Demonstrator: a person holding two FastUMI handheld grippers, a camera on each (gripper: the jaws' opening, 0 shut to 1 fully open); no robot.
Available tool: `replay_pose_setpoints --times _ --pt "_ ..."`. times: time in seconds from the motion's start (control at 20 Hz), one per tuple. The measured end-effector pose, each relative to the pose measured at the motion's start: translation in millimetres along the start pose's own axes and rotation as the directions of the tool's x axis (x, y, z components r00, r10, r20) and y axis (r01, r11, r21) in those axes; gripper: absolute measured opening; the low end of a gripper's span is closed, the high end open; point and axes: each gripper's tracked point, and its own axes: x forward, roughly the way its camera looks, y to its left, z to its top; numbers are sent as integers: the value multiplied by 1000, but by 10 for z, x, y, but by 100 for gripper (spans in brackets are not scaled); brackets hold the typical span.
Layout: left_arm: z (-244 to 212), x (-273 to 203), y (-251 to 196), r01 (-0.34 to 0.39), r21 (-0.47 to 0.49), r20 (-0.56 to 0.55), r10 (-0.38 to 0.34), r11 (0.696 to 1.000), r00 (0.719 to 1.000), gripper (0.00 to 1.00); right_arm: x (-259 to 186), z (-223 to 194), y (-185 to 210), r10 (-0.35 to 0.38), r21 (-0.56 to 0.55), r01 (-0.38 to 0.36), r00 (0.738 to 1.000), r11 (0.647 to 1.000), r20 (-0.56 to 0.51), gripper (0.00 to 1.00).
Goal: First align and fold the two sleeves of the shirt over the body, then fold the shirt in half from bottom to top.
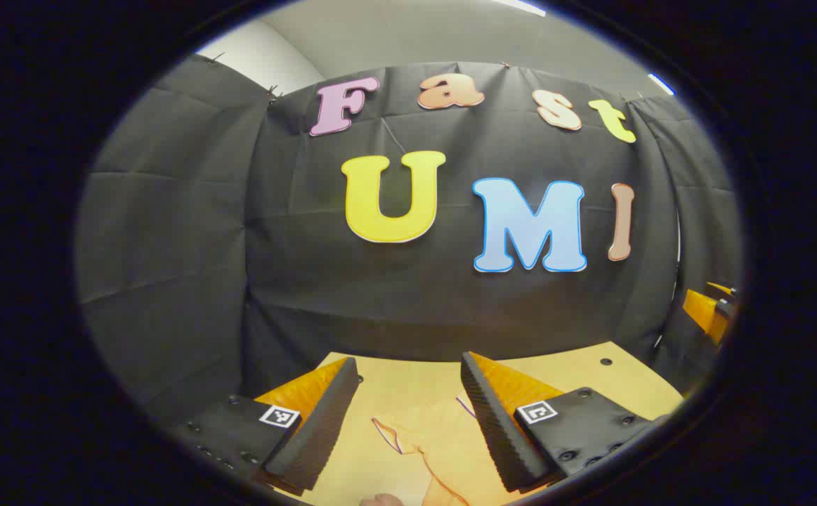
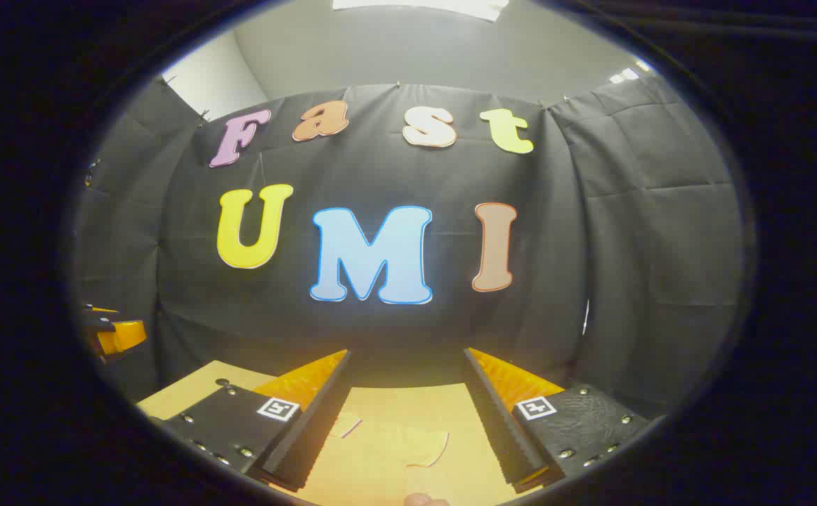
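While both grippers hang above the near edge of the wooden table (image 1: pixel 577 365), neither has anything in hand: the left gripper (image 1: pixel 408 393) at the bottom centre of the left gripper view has its jaws spread wide with only air and tabletop between them, and the right gripper (image 2: pixel 408 386) at the bottom centre of the right gripper view stands just as wide and as empty. As for the shirt (image 1: pixel 436 436), I take the pale, table-toned cloth low in the left gripper view, with thin dark piping along its edges, to be part of it; the same pale cloth seems to lie at the bottom centre of the right gripper view, two small curled flaps rising from it, though which part of the garment these are I cannot tell. Whether any sleeve is folded is not clear, so I judge the task at or near its start, with both sleeve folds and the bottom-to-top fold probably left. Behind the light wood tabletop, black cloth walls (image 1: pixel 169 232) wrap the booth, with a pale ceiling (image 2: pixel 394 49) and a ceiling light (image 2: pixel 422 7) along the top of the frame.
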Motion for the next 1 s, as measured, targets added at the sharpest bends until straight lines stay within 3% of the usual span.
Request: replay_pose_setpoints --times 0.7,0.85,1.0 --pt "-13 191 -278 28 -21 -5 -28 999 1000 96 215 -199 34 44 8 -44 997 999 -66 97" --pt "-8 190 -311 32 -22 -4 -32 999 999 96 394 -534 -43 50 25 -47 987 999 -151 98" --pt "-37 205 -332 35 -27 -10 -35 999 999 96 689 -1022 -176 52 60 -36 958 998 -281 97"
